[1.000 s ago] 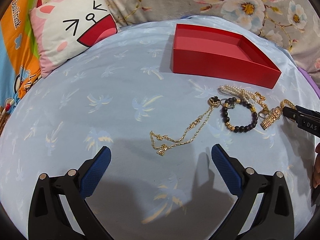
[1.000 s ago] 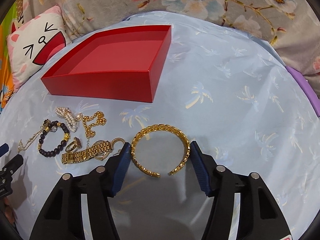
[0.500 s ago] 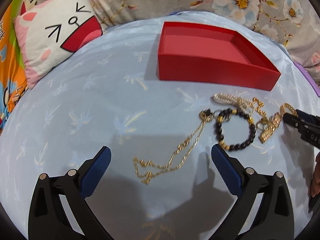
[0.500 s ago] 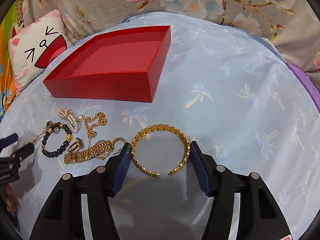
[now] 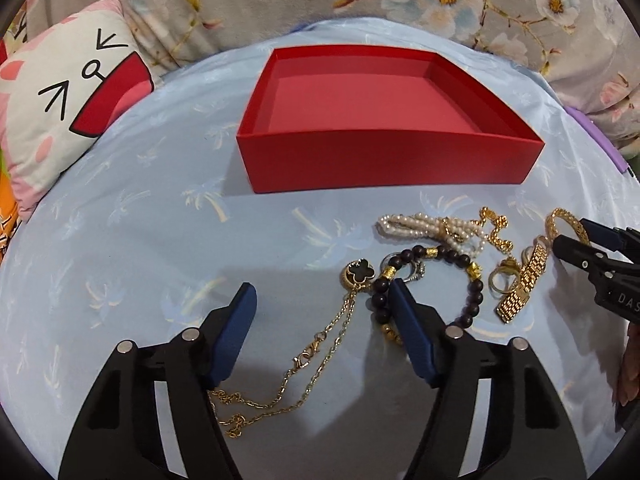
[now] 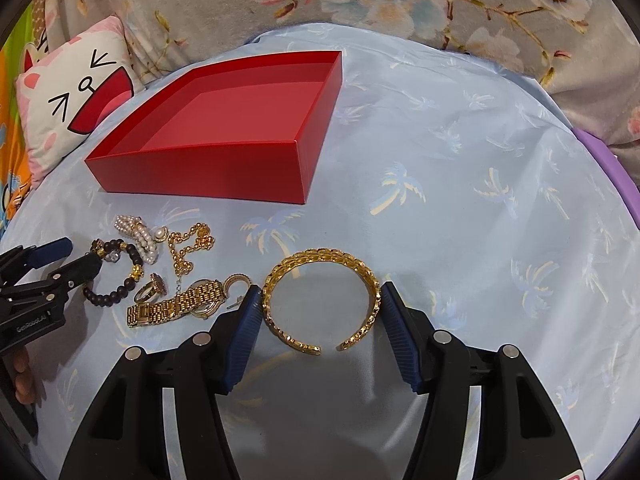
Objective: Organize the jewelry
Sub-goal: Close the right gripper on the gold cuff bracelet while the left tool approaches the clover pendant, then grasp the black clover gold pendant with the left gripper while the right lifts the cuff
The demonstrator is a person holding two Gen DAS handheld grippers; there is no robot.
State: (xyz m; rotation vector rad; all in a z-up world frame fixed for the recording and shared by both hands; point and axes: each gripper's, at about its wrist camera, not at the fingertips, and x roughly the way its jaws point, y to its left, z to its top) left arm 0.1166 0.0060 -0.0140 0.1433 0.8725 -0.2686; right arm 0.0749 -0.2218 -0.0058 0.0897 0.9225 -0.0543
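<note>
My left gripper [image 5: 322,312] is closing, its 2 jaws astride the gold chain necklace [image 5: 316,356] without pinching it. My right gripper [image 6: 322,314] is clamped on the gold cuff bangle [image 6: 320,300]. The red box [image 6: 224,132] lies ahead, left.

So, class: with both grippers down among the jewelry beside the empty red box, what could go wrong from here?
1. The left gripper is closing over the gold chain necklace, but its right finger overlaps the black bead bracelet, so both might lift.
2. The right gripper squeezes the open gold cuff, which might flex or slip.
</note>
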